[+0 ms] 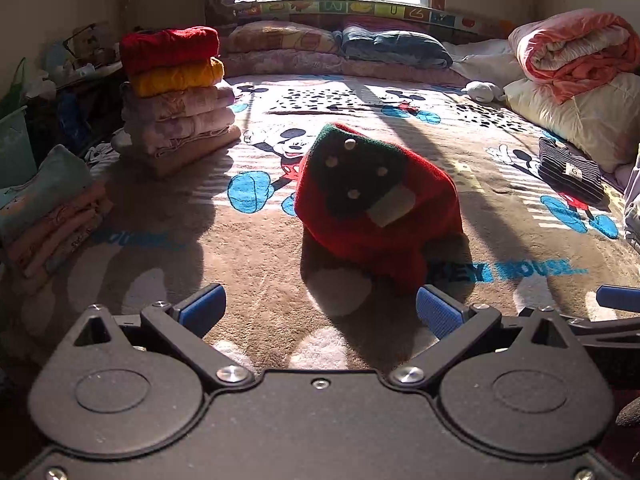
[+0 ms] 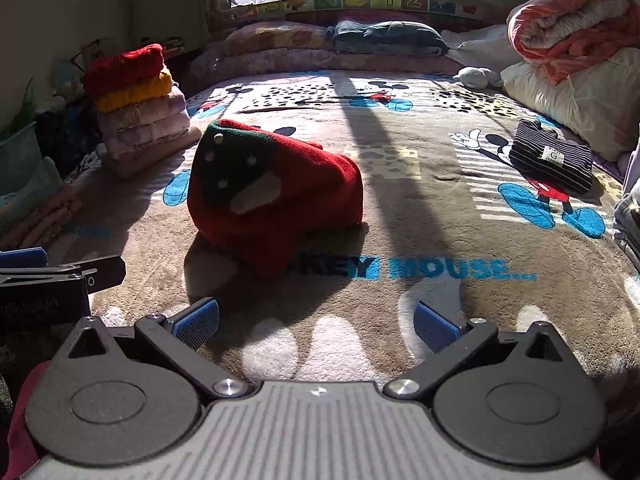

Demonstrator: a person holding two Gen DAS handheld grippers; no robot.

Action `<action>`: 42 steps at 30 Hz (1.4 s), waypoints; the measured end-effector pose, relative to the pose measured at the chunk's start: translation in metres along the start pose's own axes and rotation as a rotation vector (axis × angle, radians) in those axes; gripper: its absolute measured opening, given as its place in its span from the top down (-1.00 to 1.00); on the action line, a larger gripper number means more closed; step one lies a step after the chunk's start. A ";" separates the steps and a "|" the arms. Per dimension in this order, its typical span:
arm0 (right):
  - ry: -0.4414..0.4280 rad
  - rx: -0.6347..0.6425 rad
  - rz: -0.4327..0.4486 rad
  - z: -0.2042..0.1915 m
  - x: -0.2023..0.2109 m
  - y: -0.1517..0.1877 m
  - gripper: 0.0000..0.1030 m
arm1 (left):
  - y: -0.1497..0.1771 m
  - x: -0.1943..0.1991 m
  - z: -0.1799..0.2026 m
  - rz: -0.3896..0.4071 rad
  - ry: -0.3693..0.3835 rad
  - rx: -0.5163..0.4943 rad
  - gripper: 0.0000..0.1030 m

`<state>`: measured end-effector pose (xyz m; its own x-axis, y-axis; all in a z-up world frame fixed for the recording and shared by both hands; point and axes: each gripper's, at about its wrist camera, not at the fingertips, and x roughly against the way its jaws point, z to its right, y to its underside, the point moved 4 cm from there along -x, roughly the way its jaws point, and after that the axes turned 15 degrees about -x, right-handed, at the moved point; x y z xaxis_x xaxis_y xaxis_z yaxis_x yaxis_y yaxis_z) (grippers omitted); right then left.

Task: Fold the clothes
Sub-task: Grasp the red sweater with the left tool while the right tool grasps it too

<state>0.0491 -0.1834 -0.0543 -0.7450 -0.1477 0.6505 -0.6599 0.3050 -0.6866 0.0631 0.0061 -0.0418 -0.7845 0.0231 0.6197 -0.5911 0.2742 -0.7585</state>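
Left wrist view had my left hand-held gripper (image 1: 318, 310) spread wide, holding nothing. Right hand-held gripper (image 2: 316, 322) was same deal. The red garment (image 1: 376, 208) sat bunched mid-bed (image 1: 248, 280), folded stack (image 1: 176, 92) far left.

The left claw (image 1: 320, 312) hangs low with its blue-padded fingers (image 1: 202, 309) spread wide, holding nothing. The right claw (image 2: 316, 322) sits level just beside it, fingers (image 2: 436, 326) likewise parted and empty.
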 end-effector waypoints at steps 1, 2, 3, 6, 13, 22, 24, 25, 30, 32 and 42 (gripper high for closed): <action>-0.008 -0.006 -0.006 0.001 -0.003 -0.001 -0.99 | -0.001 -0.004 -0.001 -0.003 0.008 0.004 -0.99; -0.015 -0.012 -0.009 0.002 -0.006 -0.002 -0.99 | -0.002 -0.008 -0.003 -0.007 0.019 0.013 -0.99; -0.025 -0.019 -0.016 0.004 -0.009 -0.003 -0.99 | -0.003 -0.012 -0.005 -0.010 0.033 0.024 -0.99; -0.056 -0.041 -0.041 0.007 -0.021 -0.008 -1.00 | -0.006 -0.027 -0.011 -0.024 0.075 0.066 -0.99; -0.134 -0.074 -0.051 0.012 -0.046 -0.023 -0.99 | -0.015 -0.060 -0.035 0.024 0.145 0.181 -0.99; -0.240 -0.059 -0.074 0.001 -0.084 -0.057 -0.99 | -0.025 -0.110 -0.071 0.000 0.227 0.319 -0.99; -0.248 -0.052 -0.081 -0.001 -0.093 -0.066 -0.99 | -0.028 -0.121 -0.077 0.003 0.249 0.340 -0.99; -0.249 -0.049 -0.085 -0.002 -0.097 -0.071 -0.99 | -0.030 -0.125 -0.081 0.015 0.252 0.350 -0.99; -0.306 -0.071 -0.104 -0.007 -0.121 -0.101 -0.99 | -0.039 -0.155 -0.097 0.014 0.307 0.406 -0.99; -0.344 -0.108 -0.104 -0.006 -0.131 -0.114 -0.99 | -0.040 -0.169 -0.102 0.007 0.337 0.438 -0.99; -0.427 -0.084 -0.147 -0.013 -0.213 -0.159 -0.99 | -0.044 -0.212 -0.103 0.062 0.489 0.500 -0.96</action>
<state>0.3142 -0.1887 -0.0792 -0.6292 -0.5643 0.5345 -0.7644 0.3246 -0.5571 0.2751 0.0882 -0.1188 -0.7145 0.4866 0.5028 -0.6553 -0.2136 -0.7245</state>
